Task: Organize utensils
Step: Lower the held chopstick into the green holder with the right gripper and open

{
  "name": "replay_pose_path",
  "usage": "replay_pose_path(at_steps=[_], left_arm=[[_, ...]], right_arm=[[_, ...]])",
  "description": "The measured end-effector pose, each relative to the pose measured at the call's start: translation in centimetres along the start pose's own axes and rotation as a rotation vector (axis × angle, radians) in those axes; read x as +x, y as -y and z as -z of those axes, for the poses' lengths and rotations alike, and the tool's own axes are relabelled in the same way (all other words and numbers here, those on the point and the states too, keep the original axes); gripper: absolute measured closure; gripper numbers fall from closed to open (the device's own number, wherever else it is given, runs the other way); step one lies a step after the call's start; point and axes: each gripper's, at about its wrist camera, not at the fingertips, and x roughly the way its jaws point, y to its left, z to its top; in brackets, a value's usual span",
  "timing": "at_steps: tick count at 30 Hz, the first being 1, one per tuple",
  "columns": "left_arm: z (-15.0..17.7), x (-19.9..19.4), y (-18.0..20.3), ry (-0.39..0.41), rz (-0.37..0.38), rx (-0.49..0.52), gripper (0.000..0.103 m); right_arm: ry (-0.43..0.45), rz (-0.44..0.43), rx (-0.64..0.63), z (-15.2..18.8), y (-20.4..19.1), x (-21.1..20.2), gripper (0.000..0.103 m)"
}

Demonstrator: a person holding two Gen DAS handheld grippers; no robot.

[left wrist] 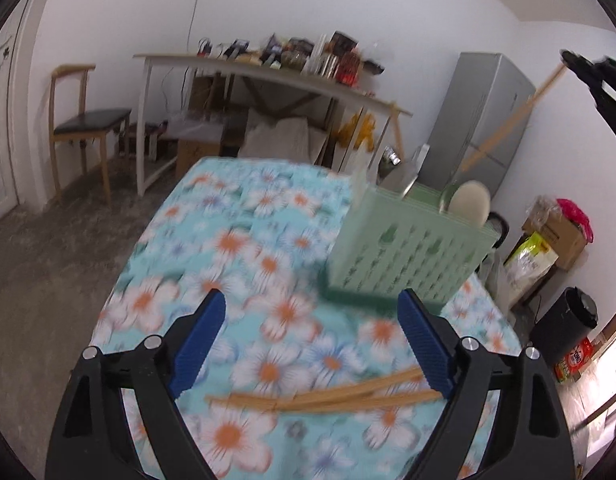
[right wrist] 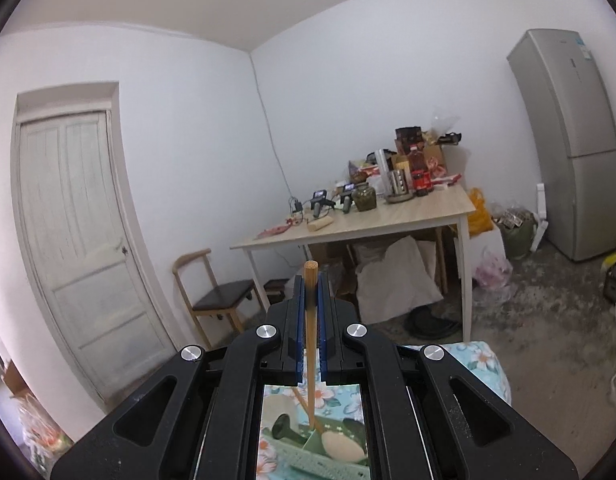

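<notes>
My left gripper [left wrist: 312,344] has its jaws released and spread wide, nothing pressed between them. The loose chopsticks [left wrist: 328,394] lie on the flowered tabletop [left wrist: 212,216], low in my left wrist view, just under and between the two blue pads [left wrist: 198,344]. Their long axis runs across the gap from pad to pad, slightly fanned, with one end passing beneath the right-hand pad. That crosswise lie is what the coming grab turns on, I judge: closing as I stand would squeeze along their length, so I would want to roll the wrist or come in from the side so the pads meet their flanks.

The green basket [left wrist: 408,248] stands on the tabletop beyond them, up and to the right, with a spoon [left wrist: 468,202] and other utensils poking out.

My right gripper [right wrist: 310,320] is clenched on a single chopstick [right wrist: 310,308], held up above the basket, its lower tip hanging toward a compartment. So the left hand is the nearer one to the pile.
</notes>
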Motion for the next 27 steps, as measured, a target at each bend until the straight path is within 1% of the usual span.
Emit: replay_pose_path(at_steps=[2,6,9,11,13,15,21,25,27], left_arm=[[0.7,-0.3,-0.7,-0.007,-0.017,-0.007,0.018],[1.6,-0.8,-1.8,-0.005,-0.053,-0.004,0.018],[1.5,-0.9,-2.5,-0.004,-0.064,-0.016,0.018],[1.4,-1.0,-2.7,-0.002,-0.070,-0.016,0.018],[1.4,-0.9,-2.6,0.000,-0.072,-0.010,0.018],[1.4,-0.8,-2.4,-0.002,-0.070,-0.005,0.018],[1.6,-0.5,-1.8,-0.007,-0.059,-0.002,0.018],[1.7,-0.2,-1.3,-0.015,-0.052,-0.004,0.018],[1.8,-0.1,-1.0,-0.012,-0.052,0.006,0.018]], right_arm=[[-0.017,0.019,-0.032,0.7,-0.2,1.2,0.099],[-0.083,0.066,-0.100,3.0,-0.8,3.9,0.099],[-0.143,0.090,-0.122,4.7,-0.6,5.3,0.098],[-0.155,0.102,-0.117,5.2,-0.6,5.3,0.096],[-0.155,0.090,-0.095,5.1,-0.4,4.8,0.092],[-0.139,0.088,-0.078,4.7,-0.3,4.0,0.084],[-0.090,0.070,-0.033,3.5,-0.1,0.2,0.082],[-0.073,0.053,0.008,3.6,0.3,-2.7,0.082],[-0.072,0.046,0.032,3.9,0.7,-3.8,0.079]])
